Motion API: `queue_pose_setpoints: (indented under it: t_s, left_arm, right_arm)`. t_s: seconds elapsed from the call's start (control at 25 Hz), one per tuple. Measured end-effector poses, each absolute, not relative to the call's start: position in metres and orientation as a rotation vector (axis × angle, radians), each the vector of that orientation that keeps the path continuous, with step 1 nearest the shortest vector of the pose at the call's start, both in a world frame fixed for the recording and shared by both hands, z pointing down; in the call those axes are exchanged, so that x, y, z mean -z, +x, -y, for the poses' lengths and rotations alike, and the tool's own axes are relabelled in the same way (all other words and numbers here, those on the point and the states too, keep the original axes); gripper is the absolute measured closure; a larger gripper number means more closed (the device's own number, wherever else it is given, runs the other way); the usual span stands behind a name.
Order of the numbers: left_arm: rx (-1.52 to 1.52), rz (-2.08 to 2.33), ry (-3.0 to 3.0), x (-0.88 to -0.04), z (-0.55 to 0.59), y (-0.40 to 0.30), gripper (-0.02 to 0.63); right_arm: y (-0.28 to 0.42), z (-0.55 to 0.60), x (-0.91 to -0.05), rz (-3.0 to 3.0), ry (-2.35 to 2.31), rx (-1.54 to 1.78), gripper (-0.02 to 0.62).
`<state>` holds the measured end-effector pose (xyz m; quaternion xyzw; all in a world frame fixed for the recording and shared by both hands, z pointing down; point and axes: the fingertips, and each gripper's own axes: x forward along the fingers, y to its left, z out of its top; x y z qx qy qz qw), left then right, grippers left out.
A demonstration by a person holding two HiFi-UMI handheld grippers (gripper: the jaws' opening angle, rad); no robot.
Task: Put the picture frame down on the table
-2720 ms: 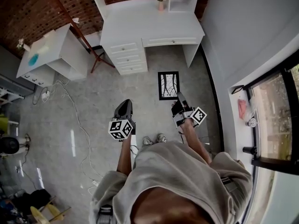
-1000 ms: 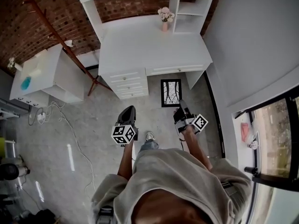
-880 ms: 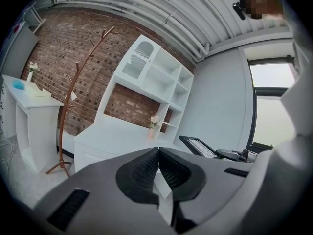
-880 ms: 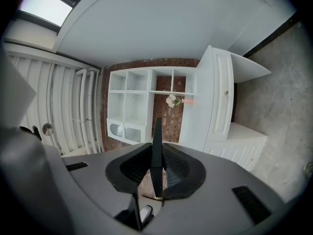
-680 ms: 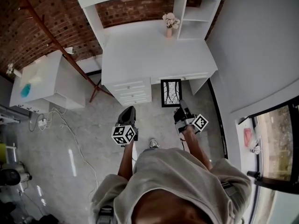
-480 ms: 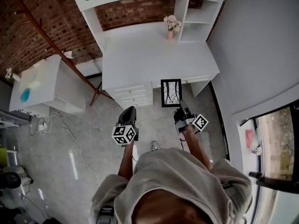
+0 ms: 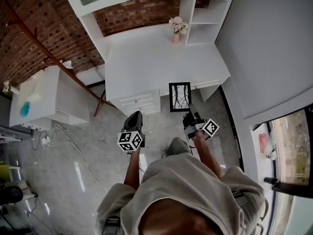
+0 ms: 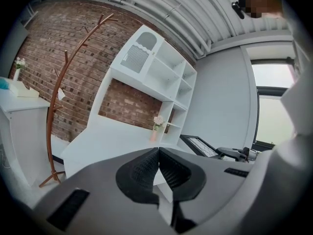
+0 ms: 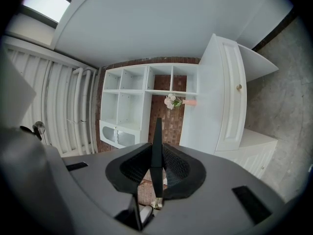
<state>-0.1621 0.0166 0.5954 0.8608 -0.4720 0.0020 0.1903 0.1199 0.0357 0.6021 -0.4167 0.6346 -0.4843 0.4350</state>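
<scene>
Two grippers, head view: we've got the left gripper (image 7: 134,116) and right gripper (image 7: 189,109) both just in front of the white table (image 7: 146,58).
Picture frame (image 7: 179,97): right at the table's front edge.
Left gripper view: jaws pressed together, nothing in them, table ahead.
Right gripper view: jaws clamped on the frame, seen edge-on, facing the table.

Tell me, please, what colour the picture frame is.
The picture frame is black; head view shows it best.
</scene>
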Motion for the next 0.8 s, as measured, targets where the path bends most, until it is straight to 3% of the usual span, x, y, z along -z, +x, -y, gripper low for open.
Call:
queue_pose_setpoints:
  t_s: [0.8]
  left_arm:
    - [0.007,1.370,2.420,-0.593,0.101,-0.149,0.591]
  right_arm:
    - [0.126,0.087,-0.604,-1.605,-0.982,1.219,0.509]
